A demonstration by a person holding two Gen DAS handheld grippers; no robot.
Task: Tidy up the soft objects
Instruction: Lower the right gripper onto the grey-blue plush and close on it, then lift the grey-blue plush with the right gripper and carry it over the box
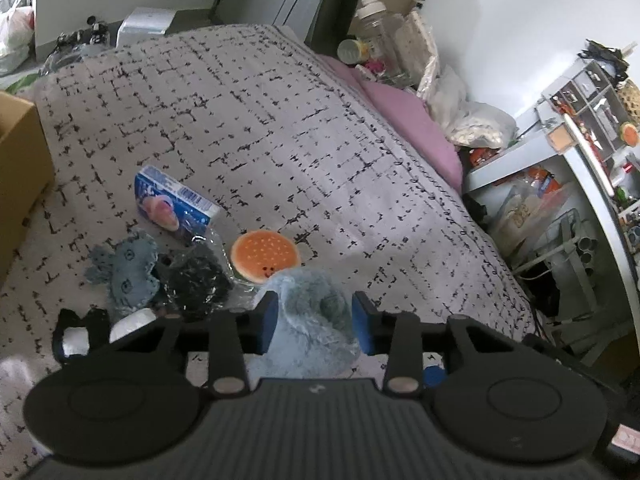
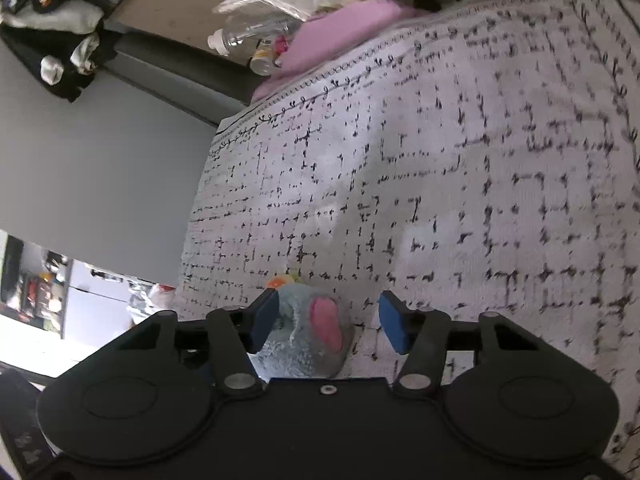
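We see one fluffy blue toy (image 1: 310, 320) lying on the bed cover (image 1: 280, 128) between the spread fingers of the left gripper (image 1: 316, 322), not squeezed. The right gripper (image 2: 332, 322) is open too; one grey toy with a pink ear (image 2: 308, 332) touches only its left pad. Just behind we count three more soft things: one burger cushion (image 1: 265, 255), one black fuzzy toy (image 1: 196, 280), one blue-grey toy (image 1: 128, 272). Farther lies one blue box (image 1: 172, 202).
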